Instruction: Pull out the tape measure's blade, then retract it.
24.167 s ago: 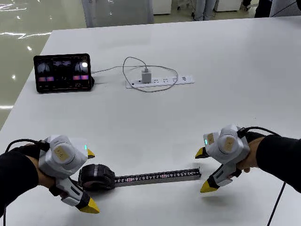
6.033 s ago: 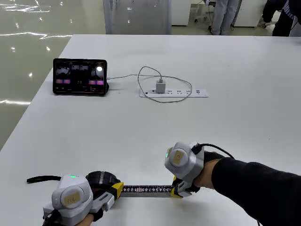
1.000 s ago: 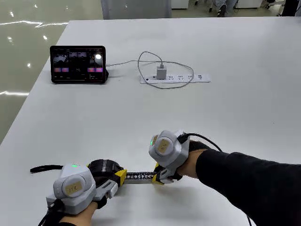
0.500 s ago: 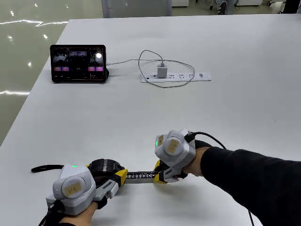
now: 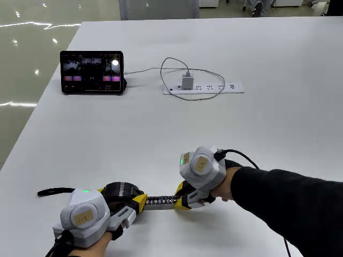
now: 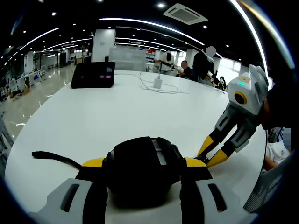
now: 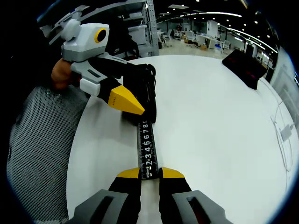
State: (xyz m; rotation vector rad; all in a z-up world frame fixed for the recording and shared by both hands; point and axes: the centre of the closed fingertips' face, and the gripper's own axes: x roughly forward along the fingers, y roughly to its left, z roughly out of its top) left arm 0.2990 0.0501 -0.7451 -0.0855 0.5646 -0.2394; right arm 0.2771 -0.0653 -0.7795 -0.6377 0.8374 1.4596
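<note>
- The left gripper [image 6: 145,169] grasps the tape measure [image 6: 142,156]: its two yellow-tipped jaws press against opposite sides of the black case, which hides the inner jaw faces.
- In the head view, the tape measure [image 5: 122,191] rests on the table near the front edge. The left gripper [image 5: 122,197] body covers part of the case.
- The right gripper [image 7: 149,173] is clenched on the blade [image 7: 145,140], with its jaws close together on either side of the strip. We cannot make out the blade's end hook, which lies hidden between them.
- A short length of blade [image 5: 159,201] lies flat on the surface between the case and the right gripper [image 5: 182,196].
- The graduations are legible in the right gripper view and too small to read in the head view.
- In the right gripper view, one yellow tip of the left gripper [image 7: 124,100] shows against the case [image 7: 142,91]; the other tip is hidden behind it.
- A black strap [image 5: 53,191] trails from the case to the left, and its join with the case is covered.
- The table [image 5: 161,134] is white and matt. At its far side stand a tablet [image 5: 92,72] with a lit screen and a power strip [image 5: 203,87] carrying a charger [image 5: 187,81] and a looped cable [image 5: 163,67].
- Beyond the table lies a glossy floor [image 5: 27,53]. The left gripper view shows ceiling light strips [image 6: 140,23] and people [image 6: 205,65] standing beyond the table's far side.
</note>
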